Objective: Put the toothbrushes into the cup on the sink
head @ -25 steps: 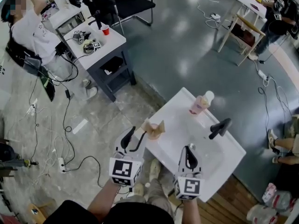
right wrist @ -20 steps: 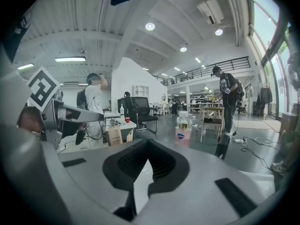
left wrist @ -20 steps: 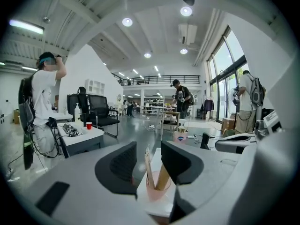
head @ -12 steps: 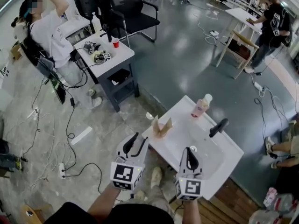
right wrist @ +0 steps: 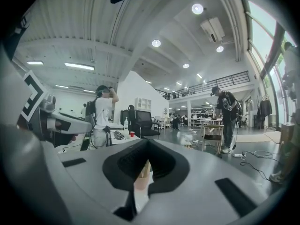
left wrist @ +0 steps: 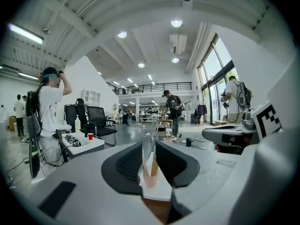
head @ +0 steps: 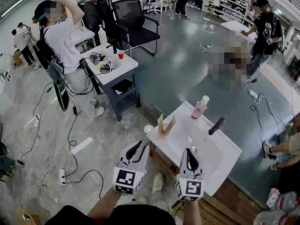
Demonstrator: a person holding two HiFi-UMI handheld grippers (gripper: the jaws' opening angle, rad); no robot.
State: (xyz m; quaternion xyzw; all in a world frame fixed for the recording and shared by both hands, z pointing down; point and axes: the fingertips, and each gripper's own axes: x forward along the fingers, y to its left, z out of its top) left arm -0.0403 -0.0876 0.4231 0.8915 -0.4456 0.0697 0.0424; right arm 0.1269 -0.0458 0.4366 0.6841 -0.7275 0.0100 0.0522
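Note:
A white sink stands in front of me. At its left corner is a pinkish cup with two tan toothbrushes standing in it, spread in a V. My left gripper hovers short of the sink's left edge, clear of the cup. Its jaws are closing with nothing between them. In the left gripper view the cup shows far off through the gap. My right gripper is shut and empty over the sink's near edge. The right gripper view shows the cup beyond its jaws.
A pink bottle with a white cap stands at the sink's far corner, and a black faucet to its right. A small table, a black chair and a seated person are beyond. Cables lie on the floor.
The left gripper's jaws have narrowed from wide apart and it has drawn back from the cup. The head view has lifted, showing more of the room. The right gripper stays shut.

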